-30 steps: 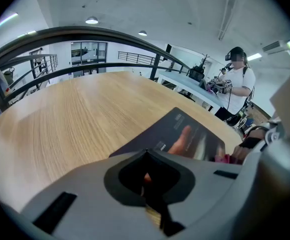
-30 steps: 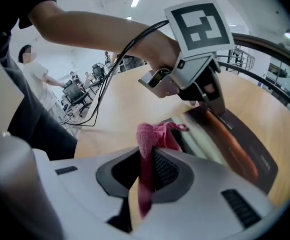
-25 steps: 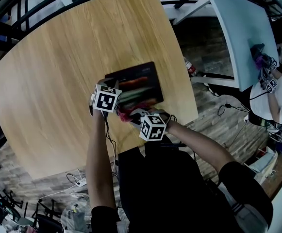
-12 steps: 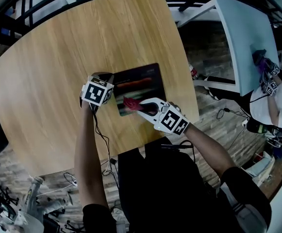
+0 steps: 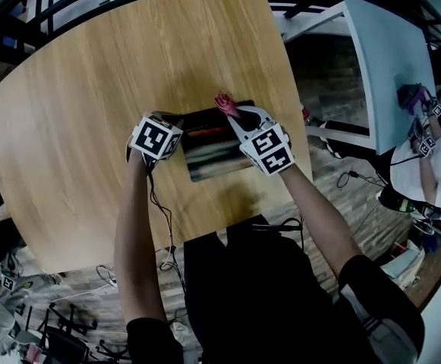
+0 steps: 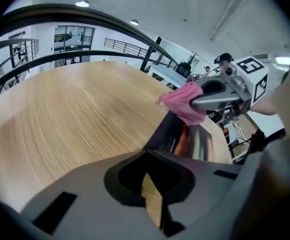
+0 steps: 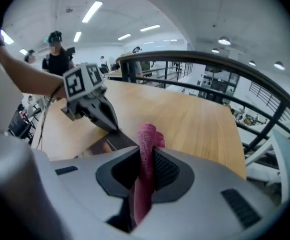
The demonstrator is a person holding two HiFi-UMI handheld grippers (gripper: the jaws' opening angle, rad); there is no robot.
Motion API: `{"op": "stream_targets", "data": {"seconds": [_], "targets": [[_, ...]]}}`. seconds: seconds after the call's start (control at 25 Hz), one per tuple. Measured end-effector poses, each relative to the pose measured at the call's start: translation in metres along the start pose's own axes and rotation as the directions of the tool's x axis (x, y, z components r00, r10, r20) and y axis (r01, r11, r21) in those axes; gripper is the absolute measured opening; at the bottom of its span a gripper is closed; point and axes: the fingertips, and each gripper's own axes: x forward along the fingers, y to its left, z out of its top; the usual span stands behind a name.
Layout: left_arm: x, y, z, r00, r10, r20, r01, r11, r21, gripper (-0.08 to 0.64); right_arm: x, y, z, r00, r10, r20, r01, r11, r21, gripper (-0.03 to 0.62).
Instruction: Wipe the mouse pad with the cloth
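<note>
pink soft cloth (image 7: 146,134), limp and light, sits clamped deep in your right gripper (image 7: 145,159) at the far edge of the dark rectangular mouse pad (image 5: 214,149); your left gripper (image 6: 152,184), jaws together, presses its left edge.

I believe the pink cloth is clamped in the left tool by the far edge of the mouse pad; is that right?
Not quite: the pink cloth is clamped in the right tool, not the left, as the right gripper view shows. It is indeed by the far edge of the mouse pad.
</note>
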Motion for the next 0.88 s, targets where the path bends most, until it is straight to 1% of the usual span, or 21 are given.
{"op": "stream_targets", "data": {"seconds": [0.12, 0.2, 0.28, 0.4, 0.56, 0.68, 0.76, 0.88], "targets": [[0.002, -0.001, -0.002, 1.0, 0.002, -0.021, -0.002, 1.0, 0.015, 0.023, 0.029, 0.005, -0.036, 0.994, 0.003, -0.112, 0.0, 1.0, 0.03, 0.06], [0.002, -0.001, 0.0, 1.0, -0.002, -0.023, 0.003, 1.0, 0.022, 0.023, 0.037, 0.014, -0.041, 0.99, 0.012, -0.142, -0.007, 0.999, 0.037, 0.061], [0.001, 0.0, 0.0, 1.0, -0.006, -0.022, 0.006, 1.0, 0.02, 0.023, 0.041, 0.024, -0.035, 0.987, 0.028, -0.158, -0.023, 0.999, 0.031, 0.06], [0.001, 0.0, -0.003, 1.0, -0.011, -0.006, 0.012, 1.0, 0.011, 0.023, 0.047, 0.042, -0.03, 0.983, 0.061, -0.174, -0.065, 0.998, -0.02, 0.06], [0.001, 0.0, -0.003, 1.0, -0.03, 0.006, 0.03, 1.0, -0.005, 0.023, 0.057, 0.063, -0.022, 0.977, 0.099, -0.191, -0.119, 0.988, -0.099, 0.061], [0.001, 0.001, 0.0, 0.999, -0.042, 0.011, 0.042, 0.999, 0.004, 0.022, 0.064, 0.078, -0.017, 0.97, 0.128, -0.205, -0.159, 0.977, -0.144, 0.06], [0.002, 0.001, -0.002, 0.999, -0.047, 0.006, 0.047, 0.999, -0.003, 0.022, 0.067, 0.087, -0.015, 0.966, 0.146, -0.214, -0.184, 0.968, -0.17, 0.06], [0.002, -0.001, -0.002, 0.998, -0.055, 0.012, 0.055, 0.998, -0.003, 0.022, 0.068, 0.101, -0.013, 0.96, 0.169, -0.223, -0.219, 0.95, -0.222, 0.06]]}}
